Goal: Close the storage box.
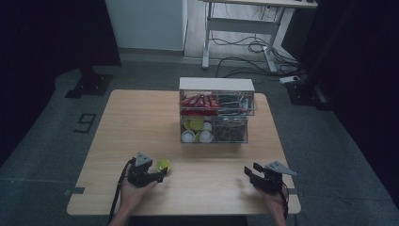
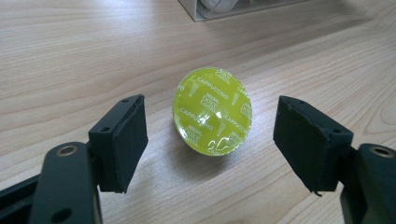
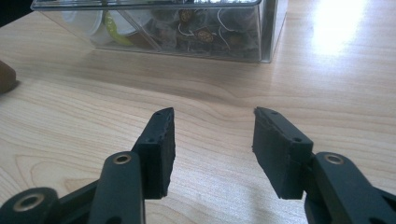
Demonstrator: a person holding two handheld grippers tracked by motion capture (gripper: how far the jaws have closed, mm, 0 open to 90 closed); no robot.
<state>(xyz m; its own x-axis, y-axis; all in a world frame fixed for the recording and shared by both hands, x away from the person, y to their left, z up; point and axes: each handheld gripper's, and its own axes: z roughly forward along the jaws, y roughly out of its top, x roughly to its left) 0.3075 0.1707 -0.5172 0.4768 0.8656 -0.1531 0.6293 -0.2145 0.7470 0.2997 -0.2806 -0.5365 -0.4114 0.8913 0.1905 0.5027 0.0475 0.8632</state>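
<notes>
1. Capsule (image 2: 213,111), yellow-green with "CAPPUCCINO" printed over its foil lid, sat on the bare desk (image 1: 141,122) near the person's edge, left of centre, well apart from the clear organizer (image 1: 215,113) at the far middle.
2. Left claw (image 2: 210,140) was open, jaws spread wide. In the left gripper view the capsule lay between the two pads but slightly beyond their tips, touching neither; gaps showed on both sides.
3. Capsule rested tilted, foil face turned toward the left claw's camera and somewhat upward. No real long axis, since it is round; the widest span across the rim ran roughly in line with the jaw gap.
4. High view placed the capsule (image 1: 164,165) just ahead and to the right of the left claw (image 1: 157,176), nearly touching it. The left hand (image 1: 134,190) was by far the nearer.
5. Right claw (image 1: 250,173) was open and empty, resting low over the desk at the right side, well apart from the capsule. Right gripper view showed bare wood between its jaws, with the organizer beyond.
6. Judgement: a short push forward should bring the pads level with the rim before closing. The tilt could let the capsule roll or squirt out if the pads met the foil edge unevenly.
</notes>
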